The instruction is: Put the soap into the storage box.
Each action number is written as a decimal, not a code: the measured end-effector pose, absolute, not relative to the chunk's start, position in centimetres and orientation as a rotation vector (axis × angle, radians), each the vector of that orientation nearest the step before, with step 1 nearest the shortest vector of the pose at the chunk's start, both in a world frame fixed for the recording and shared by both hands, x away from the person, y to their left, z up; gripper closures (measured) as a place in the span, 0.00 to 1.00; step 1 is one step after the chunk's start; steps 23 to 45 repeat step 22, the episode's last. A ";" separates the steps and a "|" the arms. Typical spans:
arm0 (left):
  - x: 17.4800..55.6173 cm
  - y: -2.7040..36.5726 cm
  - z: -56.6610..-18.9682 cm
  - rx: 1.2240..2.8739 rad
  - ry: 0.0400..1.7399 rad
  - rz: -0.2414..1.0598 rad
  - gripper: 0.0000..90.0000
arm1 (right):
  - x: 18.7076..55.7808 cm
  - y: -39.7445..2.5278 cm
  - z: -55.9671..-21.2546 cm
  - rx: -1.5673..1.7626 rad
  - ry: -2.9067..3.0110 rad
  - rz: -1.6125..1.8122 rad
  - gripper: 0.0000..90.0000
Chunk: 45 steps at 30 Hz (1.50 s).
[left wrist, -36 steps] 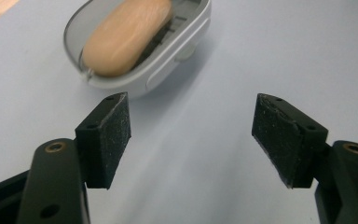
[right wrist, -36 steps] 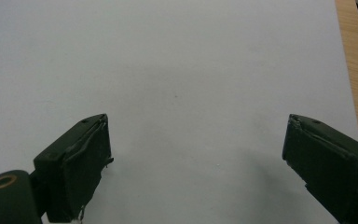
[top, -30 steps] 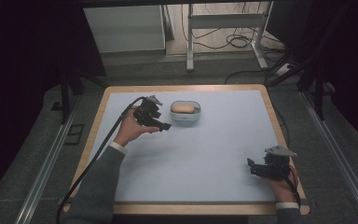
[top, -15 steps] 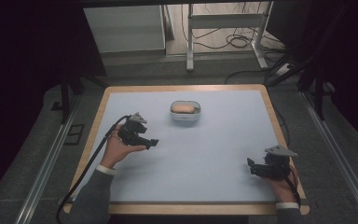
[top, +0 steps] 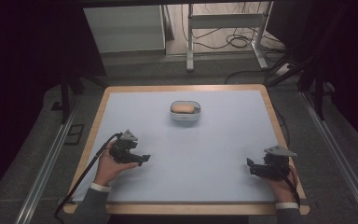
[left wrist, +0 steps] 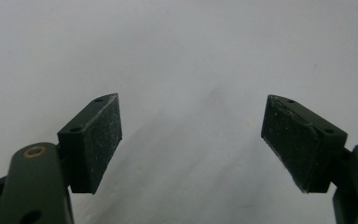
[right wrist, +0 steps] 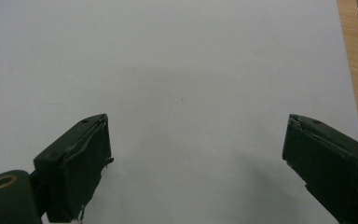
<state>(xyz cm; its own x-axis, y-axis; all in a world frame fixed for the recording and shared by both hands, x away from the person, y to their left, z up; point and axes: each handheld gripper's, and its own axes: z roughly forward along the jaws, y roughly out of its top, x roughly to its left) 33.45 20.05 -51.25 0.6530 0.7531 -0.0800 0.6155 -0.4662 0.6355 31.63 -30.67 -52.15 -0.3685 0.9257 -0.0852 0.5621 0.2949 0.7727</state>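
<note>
The left gripper point(top: 140, 158) sat low over the pale sheet at the near left of the table, held in the person's left hand point(top: 110, 165), its jaws pointing toward the middle of the table. In the left gripper view its two black pads point(left wrist: 95, 140) stood wide apart with nothing between them, only bare grey-white surface beyond. A black cable point(top: 86, 172) trailed from it over the near left edge.

The right gripper point(top: 251, 167) rested at the near right corner, gripped by the right hand point(top: 282, 179), jaws aimed leftward across the sheet. In the right gripper view its pads point(right wrist: 81, 163) were likewise spread, empty, with the white sheet ahead and a strip of the wooden table rim point(right wrist: 356, 70) at the far right of that view.

Well apart from both, toward the far middle of the table point(top: 100, 114), stood a small white bowl-like dish point(top: 185, 116) holding something tan and rounded point(top: 184, 108); I could not tell what it was. Neither gripper was near it.

Past the table lay a dark floor with loose cables point(top: 233, 42) and a metal frame point(top: 223, 21).
</note>
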 end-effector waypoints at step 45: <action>33.2 20.9 -51.5 2.181 1.086 0.263 0.22 | 31.6 -30.7 -52.0 1.309 2.036 0.908 0.08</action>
